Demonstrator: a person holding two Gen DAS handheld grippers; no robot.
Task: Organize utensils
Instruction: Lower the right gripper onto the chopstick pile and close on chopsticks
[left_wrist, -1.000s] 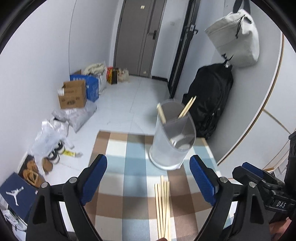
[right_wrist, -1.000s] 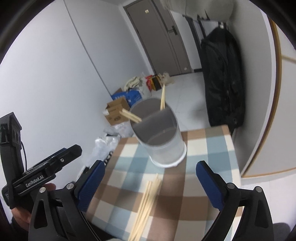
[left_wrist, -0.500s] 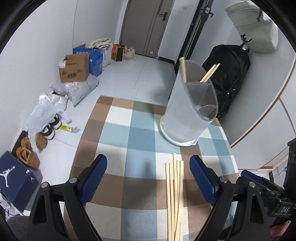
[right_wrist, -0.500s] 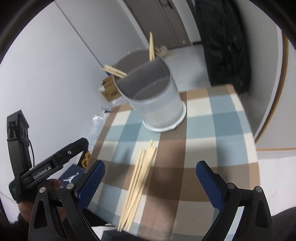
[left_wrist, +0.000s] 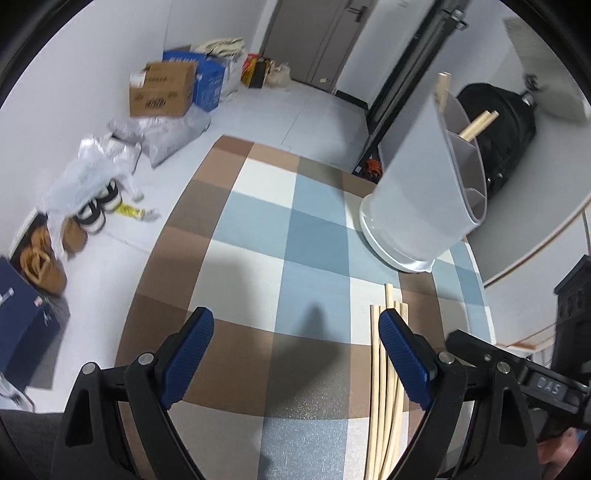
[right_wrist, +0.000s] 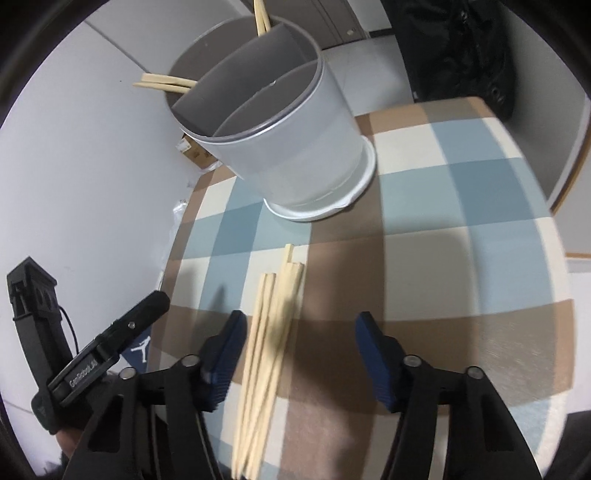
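A pale grey utensil holder (right_wrist: 288, 136) with inner dividers stands on the checked tablecloth (right_wrist: 461, 221); it also shows in the left wrist view (left_wrist: 421, 184). A few chopsticks (right_wrist: 162, 81) stick out of its far compartments. A bundle of several loose chopsticks (right_wrist: 269, 332) lies on the cloth in front of it, also in the left wrist view (left_wrist: 388, 398). My right gripper (right_wrist: 299, 339) is open, low over the bundle, which lies between its fingers toward the left one. My left gripper (left_wrist: 295, 339) is open and empty, just left of the bundle.
The table is small, with edges close on all sides. On the floor to the left lie cardboard boxes (left_wrist: 162, 92), plastic bags (left_wrist: 92, 166) and shoes (left_wrist: 92, 210). A black backpack (left_wrist: 506, 125) hangs by the wall behind the holder.
Both grippers have dropped and tilted down toward the table. The right gripper now straddles the loose chopsticks. Holder and chopsticks have not moved.
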